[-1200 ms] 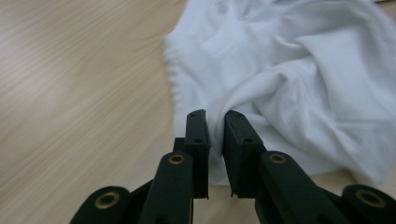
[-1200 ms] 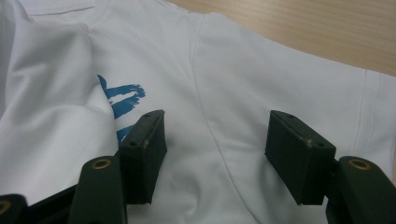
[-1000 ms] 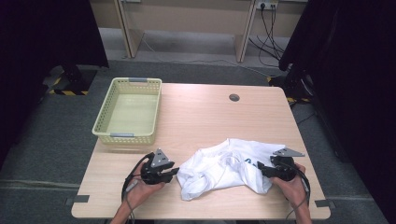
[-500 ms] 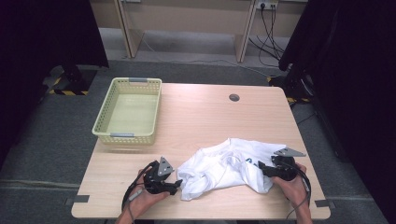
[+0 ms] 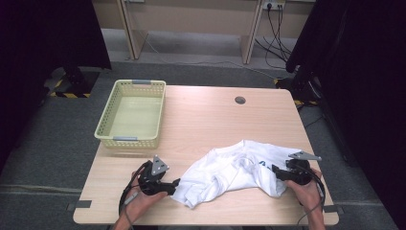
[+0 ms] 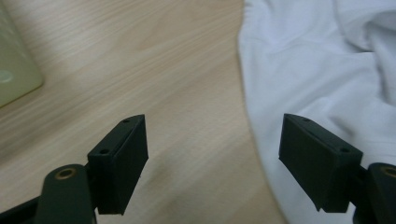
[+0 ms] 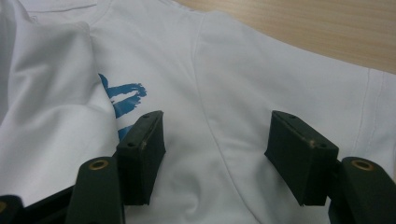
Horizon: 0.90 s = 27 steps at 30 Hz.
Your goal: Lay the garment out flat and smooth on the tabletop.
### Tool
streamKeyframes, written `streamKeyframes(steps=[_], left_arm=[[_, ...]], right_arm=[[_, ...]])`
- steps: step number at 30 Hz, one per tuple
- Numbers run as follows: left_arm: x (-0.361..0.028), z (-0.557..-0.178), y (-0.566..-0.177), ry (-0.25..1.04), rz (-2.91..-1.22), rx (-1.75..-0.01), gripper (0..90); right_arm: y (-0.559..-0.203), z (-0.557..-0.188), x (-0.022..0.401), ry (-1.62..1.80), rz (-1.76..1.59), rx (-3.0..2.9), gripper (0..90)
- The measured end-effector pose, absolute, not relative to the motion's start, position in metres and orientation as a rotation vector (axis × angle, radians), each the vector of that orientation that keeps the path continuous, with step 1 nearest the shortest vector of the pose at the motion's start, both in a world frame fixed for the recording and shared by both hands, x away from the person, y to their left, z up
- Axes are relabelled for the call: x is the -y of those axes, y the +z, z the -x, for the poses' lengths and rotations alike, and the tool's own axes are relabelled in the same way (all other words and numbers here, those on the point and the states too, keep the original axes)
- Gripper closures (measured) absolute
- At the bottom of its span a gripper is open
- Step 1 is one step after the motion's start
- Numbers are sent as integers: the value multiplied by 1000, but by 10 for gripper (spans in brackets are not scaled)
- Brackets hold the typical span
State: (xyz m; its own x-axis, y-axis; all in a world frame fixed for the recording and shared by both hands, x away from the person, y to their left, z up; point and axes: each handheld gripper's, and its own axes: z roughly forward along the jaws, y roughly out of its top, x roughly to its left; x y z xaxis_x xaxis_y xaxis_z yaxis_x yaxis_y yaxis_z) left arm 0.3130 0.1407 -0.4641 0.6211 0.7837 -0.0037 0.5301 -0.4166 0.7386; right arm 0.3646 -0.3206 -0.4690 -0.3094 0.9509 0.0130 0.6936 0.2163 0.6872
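A crumpled white T-shirt with a blue print lies on the front half of the wooden table. My left gripper rests low at the shirt's left edge. Its jaws have just been opening and now stand open. Bare wood shows between them, and the shirt hem runs past the right jaw without being pinched. My right gripper sits at the shirt's right end, open. Flat white cloth lies under the gap, and the blue print is beside its left jaw.
A pale yellow plastic basket stands at the table's back left, with nothing in it; its corner shows in the left gripper view. A round cable hole is at the back centre. Both hands are near the front edge.
The left gripper's jaws have opened at the shirt's left edge, and that hand has dropped slightly toward the front edge. The right gripper and the shirt look unchanged.
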Motion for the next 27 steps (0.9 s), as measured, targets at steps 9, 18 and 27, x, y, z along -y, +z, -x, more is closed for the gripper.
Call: streamKeyframes(steps=[9, 18, 27], left_arm=[[-144, -306, -478, 420, -2159, -1054, 172], [-152, -313, -485, 441, -2090, -1039, 158], [-157, -312, -485, 437, -2093, -1029, 160]], right_arm=[[-446, -356, 303, 1064, -1445, -2100, 348], [-442, -363, 241, 1054, -1268, -2259, 345], [-431, -341, 232, 1046, -1019, -2290, 833]])
